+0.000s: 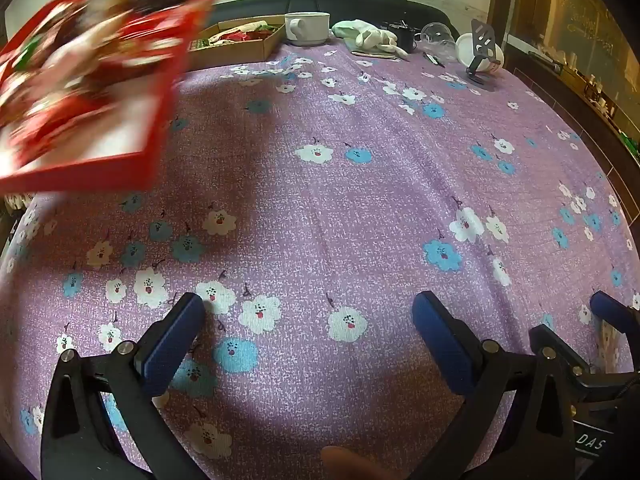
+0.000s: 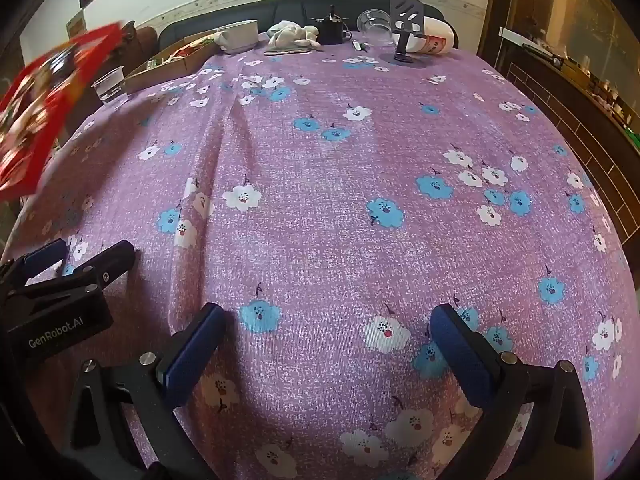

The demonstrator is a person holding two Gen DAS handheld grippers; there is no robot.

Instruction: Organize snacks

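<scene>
A red snack box [image 1: 84,80], blurred with motion and tilted, hangs in the air over the table's left side; it also shows at the left edge in the right wrist view [image 2: 36,120]. What holds it is hidden. A flat cardboard tray [image 1: 240,40] with snack packets sits at the far edge of the table [image 2: 172,60]. My left gripper [image 1: 308,312] is open over the purple flowered tablecloth [image 1: 340,200] with nothing between its fingers. My right gripper [image 2: 328,316] is open too and holds nothing. The two grippers hover side by side near the table's front.
Along the far edge stand a white mug [image 1: 307,27], a white crumpled cloth [image 1: 368,36], a clear plastic container [image 1: 438,36], a phone stand [image 1: 482,52] and a white bowl [image 2: 434,42]. A clear plastic cup [image 2: 110,84] stands at the far left. A dark sofa lies behind.
</scene>
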